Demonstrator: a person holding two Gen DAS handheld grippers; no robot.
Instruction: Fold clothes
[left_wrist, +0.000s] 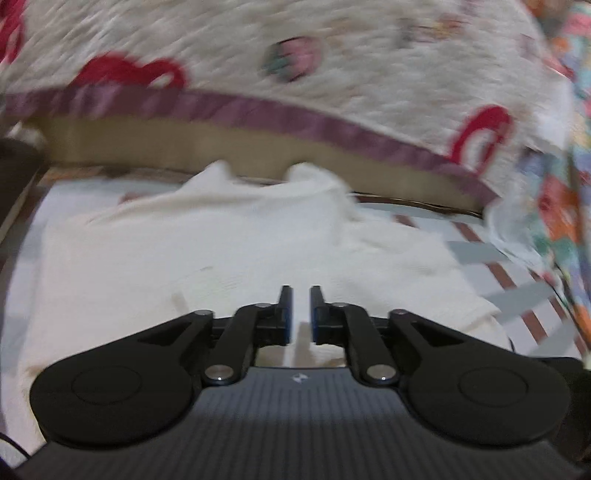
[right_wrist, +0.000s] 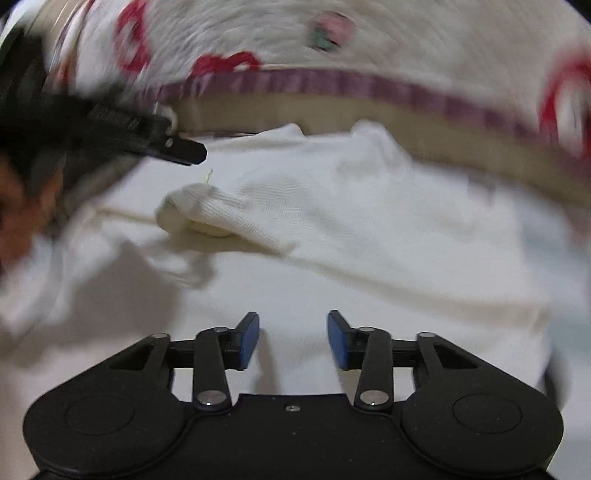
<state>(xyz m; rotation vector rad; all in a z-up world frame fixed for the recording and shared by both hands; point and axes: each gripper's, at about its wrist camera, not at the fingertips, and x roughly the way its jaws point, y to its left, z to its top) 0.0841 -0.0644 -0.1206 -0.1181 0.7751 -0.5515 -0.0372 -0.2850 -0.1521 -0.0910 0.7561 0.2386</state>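
Observation:
A cream knit garment (left_wrist: 229, 236) lies spread flat and fills most of both views. In the right wrist view a folded sleeve (right_wrist: 229, 214) lies across the garment (right_wrist: 369, 229). My left gripper (left_wrist: 301, 295) hovers over the near part of the cloth. Only a narrow gap separates its blue pads, and nothing is pinched between them. My right gripper (right_wrist: 293, 321) is open wide above the garment's near edge, with nothing held. The left gripper's black fingers (right_wrist: 184, 151) reach in from the upper left of the right wrist view, above the sleeve. Both views are blurred.
A white blanket (left_wrist: 332, 74) with red motifs and a purple border (left_wrist: 258, 114) lies behind the garment. A grey and red striped sheet (left_wrist: 498, 266) shows at the right, beside a colourful floral cloth (left_wrist: 565, 206). A person's hand (right_wrist: 22, 221) holds the left gripper.

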